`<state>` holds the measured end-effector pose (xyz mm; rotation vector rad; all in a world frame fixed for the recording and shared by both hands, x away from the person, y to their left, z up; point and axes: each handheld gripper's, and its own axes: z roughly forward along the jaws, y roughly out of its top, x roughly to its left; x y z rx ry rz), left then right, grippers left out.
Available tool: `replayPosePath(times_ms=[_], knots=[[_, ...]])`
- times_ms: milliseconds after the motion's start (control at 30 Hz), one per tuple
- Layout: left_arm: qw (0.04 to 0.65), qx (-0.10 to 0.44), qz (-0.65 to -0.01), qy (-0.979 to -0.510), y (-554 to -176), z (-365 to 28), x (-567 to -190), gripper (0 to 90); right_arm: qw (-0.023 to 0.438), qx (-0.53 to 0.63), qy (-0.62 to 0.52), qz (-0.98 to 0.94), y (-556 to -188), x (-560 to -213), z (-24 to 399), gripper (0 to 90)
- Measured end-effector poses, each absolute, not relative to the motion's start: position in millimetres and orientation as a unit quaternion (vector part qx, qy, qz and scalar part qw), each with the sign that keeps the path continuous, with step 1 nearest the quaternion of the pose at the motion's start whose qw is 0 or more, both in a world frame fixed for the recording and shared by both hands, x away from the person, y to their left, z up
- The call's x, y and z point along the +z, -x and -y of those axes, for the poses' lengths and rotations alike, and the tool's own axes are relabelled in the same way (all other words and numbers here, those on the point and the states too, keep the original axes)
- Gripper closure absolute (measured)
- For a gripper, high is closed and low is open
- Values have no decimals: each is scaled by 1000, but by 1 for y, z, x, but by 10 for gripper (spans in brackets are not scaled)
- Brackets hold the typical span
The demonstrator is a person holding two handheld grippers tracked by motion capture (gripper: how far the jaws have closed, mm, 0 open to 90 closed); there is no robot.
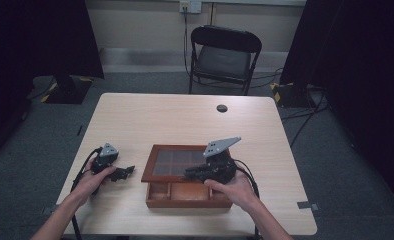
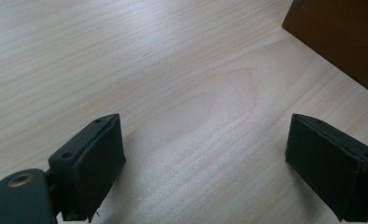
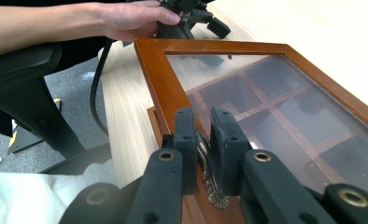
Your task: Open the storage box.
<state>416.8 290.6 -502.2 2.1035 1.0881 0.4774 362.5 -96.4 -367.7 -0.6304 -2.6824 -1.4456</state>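
Observation:
A brown wooden box (image 1: 185, 197) with small compartments sits near the table's front edge. Its glass-paned lid (image 1: 172, 162) is tilted up at the front. My right gripper (image 1: 189, 173) reaches in from the right and is shut on the small metal clasp (image 3: 215, 193) on the lid's (image 3: 275, 98) front rail, as the right gripper view (image 3: 203, 135) shows. My left gripper (image 1: 127, 171) rests on the table left of the box, held by a hand. Its jaws stand open (image 2: 205, 158) over bare wood, with a corner of the box (image 2: 341, 37) ahead. The left gripper (image 3: 198, 18) also appears beyond the lid.
The light wooden table (image 1: 185, 120) has a round cable hole (image 1: 222, 108) near its far edge. A black folding chair (image 1: 225, 55) stands behind it. Dark curtains hang at both sides, and cables lie on the grey floor.

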Motion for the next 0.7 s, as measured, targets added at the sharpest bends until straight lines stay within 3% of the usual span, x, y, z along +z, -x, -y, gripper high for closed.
replayPosePath(times_ms=[700], knots=[[355,185,-421,-814,-417,-291,-502,109,7,-461,211,862,-367,-356,95,818]])
